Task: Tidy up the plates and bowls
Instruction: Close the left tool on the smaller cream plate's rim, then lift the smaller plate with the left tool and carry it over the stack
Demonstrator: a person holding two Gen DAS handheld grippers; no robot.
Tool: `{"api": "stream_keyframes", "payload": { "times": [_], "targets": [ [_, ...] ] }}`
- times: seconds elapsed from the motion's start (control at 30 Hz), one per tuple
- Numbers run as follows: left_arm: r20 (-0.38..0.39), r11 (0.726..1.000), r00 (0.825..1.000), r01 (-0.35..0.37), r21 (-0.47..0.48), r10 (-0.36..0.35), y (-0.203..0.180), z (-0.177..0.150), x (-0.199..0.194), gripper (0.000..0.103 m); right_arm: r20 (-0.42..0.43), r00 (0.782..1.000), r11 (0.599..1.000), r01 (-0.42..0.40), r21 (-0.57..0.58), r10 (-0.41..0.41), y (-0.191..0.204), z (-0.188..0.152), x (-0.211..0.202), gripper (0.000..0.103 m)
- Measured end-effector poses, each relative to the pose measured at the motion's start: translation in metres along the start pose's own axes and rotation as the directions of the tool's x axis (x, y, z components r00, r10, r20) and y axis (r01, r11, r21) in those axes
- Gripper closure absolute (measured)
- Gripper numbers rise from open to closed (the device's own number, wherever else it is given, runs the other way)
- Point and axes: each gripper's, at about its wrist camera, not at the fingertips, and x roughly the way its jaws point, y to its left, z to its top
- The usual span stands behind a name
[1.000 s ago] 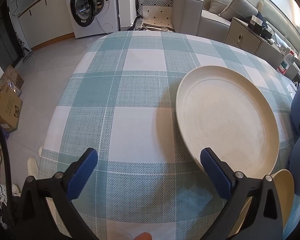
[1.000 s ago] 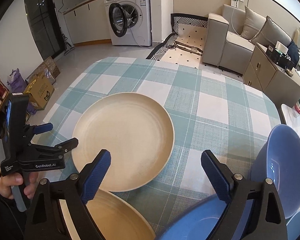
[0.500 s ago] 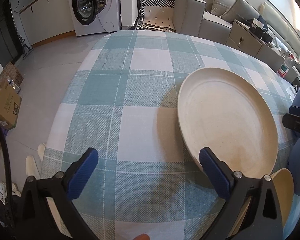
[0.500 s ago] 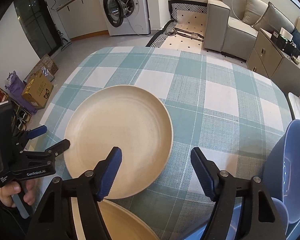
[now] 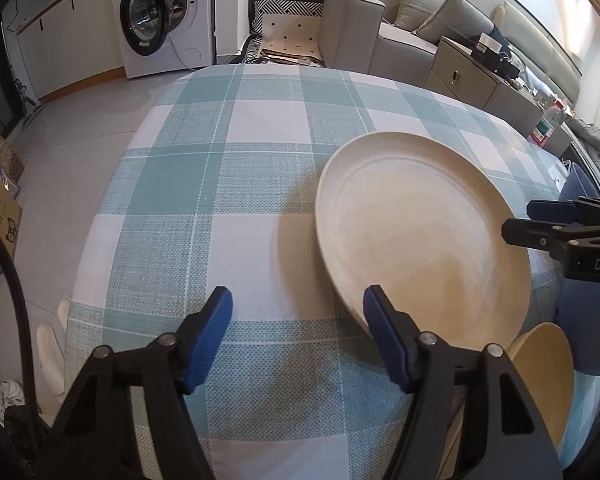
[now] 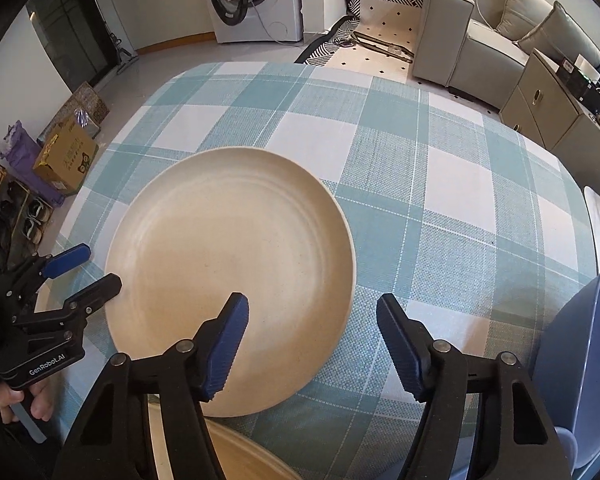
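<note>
The teal-and-white checked tablecloth point(image 6: 440, 184) covers the whole table under me, and everything I have to sort sits along its near edge. Largest on it is the wide, round cream plate point(image 6: 228, 248), lying flat and nearest to both my tools. To my right stands a deep blue bowl point(image 6: 576, 344) on its own, apart from the plate. Tucked under the plate's near rim, close to me, is a smaller tan dish point(image 5: 548, 364), only partly visible, so I cannot tell whether the two touch.

My right gripper point(image 6: 312, 344) hangs over the cream plate's near right rim. Its jaws have just been closing and now stand about half apart, with the left pad over the plate's surface and the right pad over bare cloth; I see no pad pressing on the rim yet. My left gripper point(image 5: 296, 336) sits at the plate's opposite side. Its jaws have also just been closing to roughly half width, and they hold nothing: one pad is over cloth, the other is just at the rim.

The risk, as I judge it, is the shallow rim. If either pad closes on top instead of under the edge, the plate may skid across the cloth or knock the tan dish. Lifting unevenly could tip it toward the table edge.
</note>
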Motion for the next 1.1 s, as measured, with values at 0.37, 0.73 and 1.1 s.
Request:
{"api": "stream_keyframes", "payload": {
  "times": [0.37, 0.73, 1.1],
  "targets": [
    [-0.007, 0.999, 1.000, 0.025, 0.021, -0.025, -0.010, 0.000, 0.002, 0.060, -0.059, 0.998, 1.000, 0.000, -0.026, -0.002, -0.001, 0.004, 0.014, 0.036],
    [-0.008, 0.996, 1.000, 0.031, 0.079, -0.030, -0.026, 0.000, 0.002, 0.085, -0.061, 0.998, 0.999, -0.010, -0.052, 0.007, 0.002, 0.003, 0.016, 0.054],
    [0.010, 0.997, 1.000, 0.001, 0.083, -0.002, -0.027, 0.000, -0.002, 0.085, -0.012, 1.000, 0.997, 0.005, -0.077, -0.006, 0.008, 0.001, 0.004, 0.054]
  ]
}}
